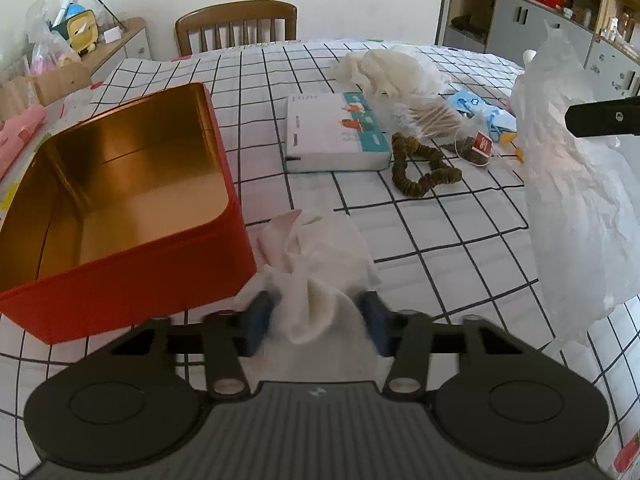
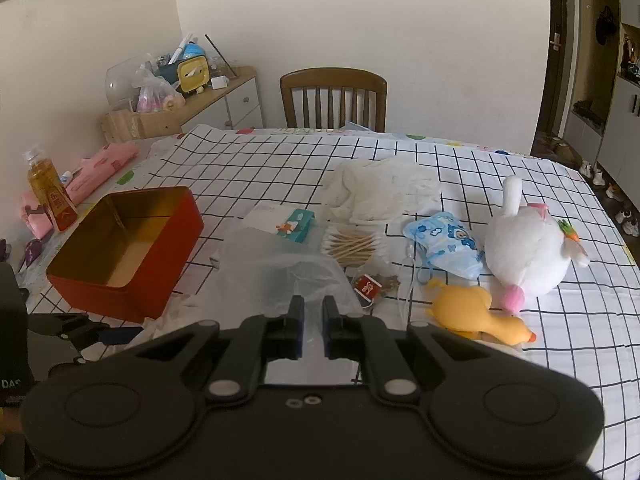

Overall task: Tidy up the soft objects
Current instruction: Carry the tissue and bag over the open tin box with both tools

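The red tin (image 1: 132, 216) at the left stands empty, so the sorting has barely begun. The plush rabbit (image 2: 528, 252), rubber duck (image 2: 480, 314), child's mask (image 2: 448, 246) and scrunchie (image 1: 420, 168) lie further right, unsorted. The right gripper (image 2: 313, 312), nearly closed, pinches a thin plastic bag (image 2: 280, 264). The left gripper (image 1: 316, 316), half open, straddles a white cloth (image 1: 320, 248) beside the tin; whether it grips is unclear.

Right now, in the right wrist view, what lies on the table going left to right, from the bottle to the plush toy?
Bottle → red tin → clear plastic bag held in the right gripper → cotton swabs → blue face mask → white plush toy.
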{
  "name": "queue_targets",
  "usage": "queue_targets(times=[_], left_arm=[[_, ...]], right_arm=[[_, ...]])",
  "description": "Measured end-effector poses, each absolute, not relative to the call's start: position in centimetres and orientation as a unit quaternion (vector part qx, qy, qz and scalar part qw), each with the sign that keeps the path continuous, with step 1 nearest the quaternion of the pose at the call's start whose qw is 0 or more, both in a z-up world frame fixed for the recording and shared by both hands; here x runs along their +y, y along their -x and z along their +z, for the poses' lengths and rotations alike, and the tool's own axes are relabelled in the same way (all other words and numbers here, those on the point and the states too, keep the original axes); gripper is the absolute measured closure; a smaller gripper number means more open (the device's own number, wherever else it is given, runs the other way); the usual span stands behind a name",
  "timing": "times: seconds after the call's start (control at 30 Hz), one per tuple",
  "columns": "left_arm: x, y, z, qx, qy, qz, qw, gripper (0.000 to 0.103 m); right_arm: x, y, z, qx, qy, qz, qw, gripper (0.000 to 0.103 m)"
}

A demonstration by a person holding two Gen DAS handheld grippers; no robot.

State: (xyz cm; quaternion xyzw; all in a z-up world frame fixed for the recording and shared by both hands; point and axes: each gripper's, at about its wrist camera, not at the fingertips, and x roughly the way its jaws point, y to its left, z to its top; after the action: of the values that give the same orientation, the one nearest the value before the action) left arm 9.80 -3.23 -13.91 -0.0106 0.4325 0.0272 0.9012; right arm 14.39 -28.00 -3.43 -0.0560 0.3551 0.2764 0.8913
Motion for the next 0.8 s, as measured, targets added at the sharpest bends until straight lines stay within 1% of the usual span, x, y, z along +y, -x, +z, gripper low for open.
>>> queue_targets(times=[0.03,0.1,0.13,0.17,0.27,0.43,0.8], left_arm=[[-3.2,-9.8,-13.9,0.432,0.011,0.027,0.901,0.069],[-3.0,-10.0,-13.9,0.431,0.015,0.028,0.902,0.075],[-2.9,-10.0,-13.9,0.43,0.015,0.027,0.902,0.083],[-2.8,-9.9,-13.8,0.429,0.014,0.027,0.903,0.087],[-2.6,-9.8,-13.5,0.425,0.021,0.025,0.905,0.089],[-2.0,-8.9,-12.0,0.408,0.026,0.023,0.912,0.09],[-0.7,-6.7,-6.2,0.364,0.039,0.017,0.93,0.09]], right_arm=[[-28.0,-14.5,-3.4,0.355,0.056,0.276,0.891,0.095],[-28.1,-14.5,-3.4,0.355,0.056,0.276,0.891,0.095],[-28.1,-14.5,-3.4,0.355,0.056,0.276,0.892,0.095],[-28.1,-14.5,-3.5,0.354,0.056,0.276,0.892,0.095],[-28.2,-14.6,-3.4,0.353,0.055,0.276,0.892,0.095],[-28.2,-14.3,-3.2,0.35,0.051,0.277,0.894,0.095],[-26.4,-13.2,-1.3,0.328,0.048,0.3,0.895,0.095]])
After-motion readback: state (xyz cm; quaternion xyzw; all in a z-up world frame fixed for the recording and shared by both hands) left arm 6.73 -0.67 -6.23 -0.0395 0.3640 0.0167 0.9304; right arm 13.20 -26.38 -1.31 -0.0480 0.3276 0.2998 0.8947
